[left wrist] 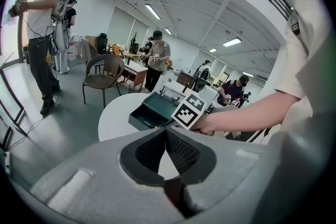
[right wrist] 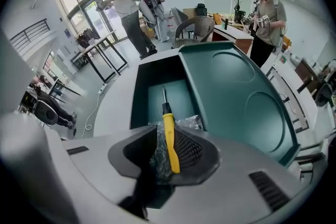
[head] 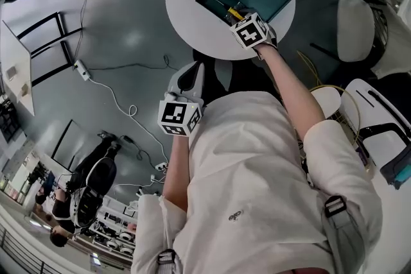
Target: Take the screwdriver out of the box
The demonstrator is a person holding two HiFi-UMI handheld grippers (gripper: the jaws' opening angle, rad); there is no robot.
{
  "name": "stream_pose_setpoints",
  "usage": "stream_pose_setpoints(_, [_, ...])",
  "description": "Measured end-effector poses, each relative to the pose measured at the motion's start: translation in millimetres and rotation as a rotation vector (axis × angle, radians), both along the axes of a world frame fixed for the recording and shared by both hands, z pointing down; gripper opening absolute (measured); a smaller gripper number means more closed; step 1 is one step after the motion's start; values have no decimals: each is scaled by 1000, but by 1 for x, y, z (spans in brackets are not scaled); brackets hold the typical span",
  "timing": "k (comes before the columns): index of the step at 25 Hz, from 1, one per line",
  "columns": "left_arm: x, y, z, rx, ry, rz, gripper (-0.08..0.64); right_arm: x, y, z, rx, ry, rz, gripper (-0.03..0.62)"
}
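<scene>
Table (right wrist: 113, 99), box (right wrist: 139, 105) — open fingers (right wrist: 190, 150) flanking screwdriver (right wrist: 169, 136)

right gripper (right wrist: 167, 148) pointing down into the open dark-green plastic box (right wrist: 139, 99) on the white round counter (right wrist: 113, 105). jaws apart, yellow-handled screwdriver (right wrist: 168, 131) lying in the gap, metal shaft pointing away along the box floor. crinkled clear plastic wrap (right wrist: 192, 123) bunched round the handle, also between the jaws. hinged lid (right wrist: 241, 97) lies open to the right of the box
</scene>
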State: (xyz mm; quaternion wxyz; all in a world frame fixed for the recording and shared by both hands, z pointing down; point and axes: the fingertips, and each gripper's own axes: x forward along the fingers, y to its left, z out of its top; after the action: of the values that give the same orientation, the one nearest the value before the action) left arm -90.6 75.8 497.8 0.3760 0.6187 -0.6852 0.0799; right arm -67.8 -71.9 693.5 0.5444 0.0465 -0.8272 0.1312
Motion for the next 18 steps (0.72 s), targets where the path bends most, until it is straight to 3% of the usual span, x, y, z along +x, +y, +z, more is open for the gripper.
stream_pose_setpoints(9, [-25,16,2,-9,-3,3,12,-2,-1,17,66,103,36,120])
stream_pose_setpoints(12, [-36,22,2,-11,-1,7,12,-6,-2,24,87,145,42,93])
stream_pose_setpoints(18, [-54,28,2,-4,1,19,11,-10,-4,23,89,143,87,80])
